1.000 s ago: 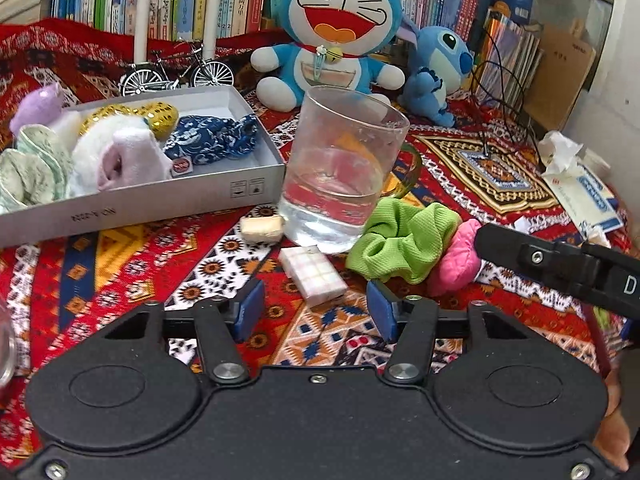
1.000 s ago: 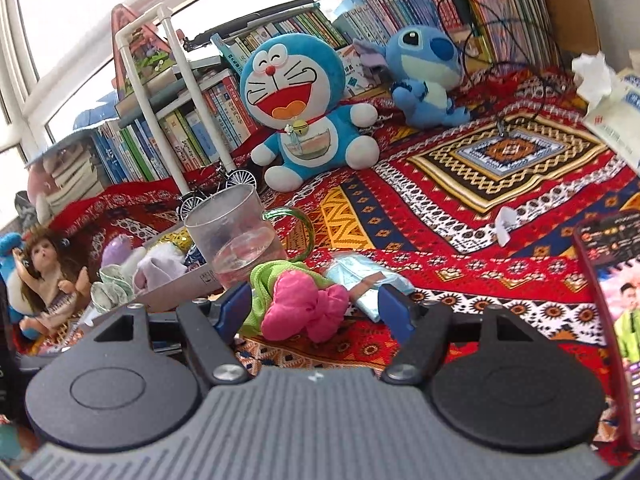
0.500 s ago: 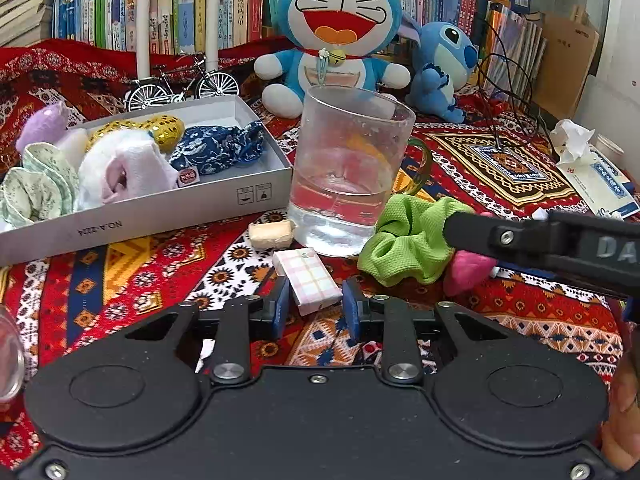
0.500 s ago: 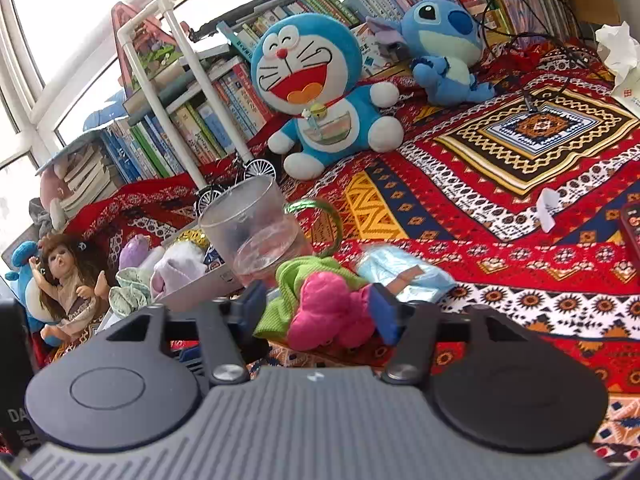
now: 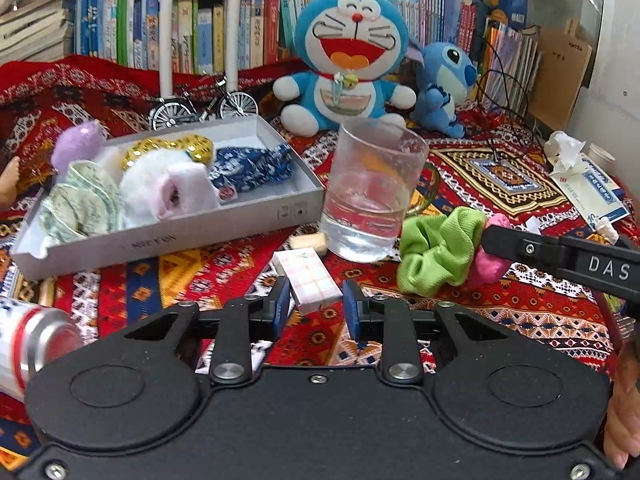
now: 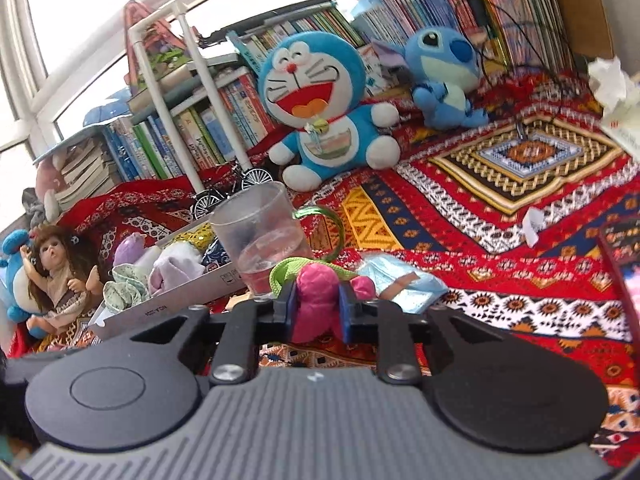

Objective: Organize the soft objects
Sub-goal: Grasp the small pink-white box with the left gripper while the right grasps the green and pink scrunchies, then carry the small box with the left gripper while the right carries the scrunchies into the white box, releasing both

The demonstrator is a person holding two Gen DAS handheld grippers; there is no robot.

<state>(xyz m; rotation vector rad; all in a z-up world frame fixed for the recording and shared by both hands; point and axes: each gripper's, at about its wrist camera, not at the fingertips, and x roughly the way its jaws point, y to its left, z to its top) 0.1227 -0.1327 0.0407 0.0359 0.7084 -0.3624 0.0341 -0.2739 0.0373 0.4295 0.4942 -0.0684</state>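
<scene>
The pink scrunchie [image 6: 316, 296] sat pinched between the blue pads [image 6: 289, 307] of the right gripper [image 6: 316, 312], bunched with no clear long axis, its bulk rising past the fingertips; it pressed against the green scrunchie [image 5: 438, 250], beside the water glass [image 5: 370, 192] on the patterned red cloth [image 5: 532, 304]. The grey cardboard tray [image 5: 176, 236] lay left of the glass, soft items filling its left part and bare floor showing at its right corner; the left gripper [image 5: 316, 308] stood partly open, its fingers flanking but apparently not clasping the near end of a checked pink packet [image 5: 306, 280] that ran away from it, tilted leftward.
</scene>
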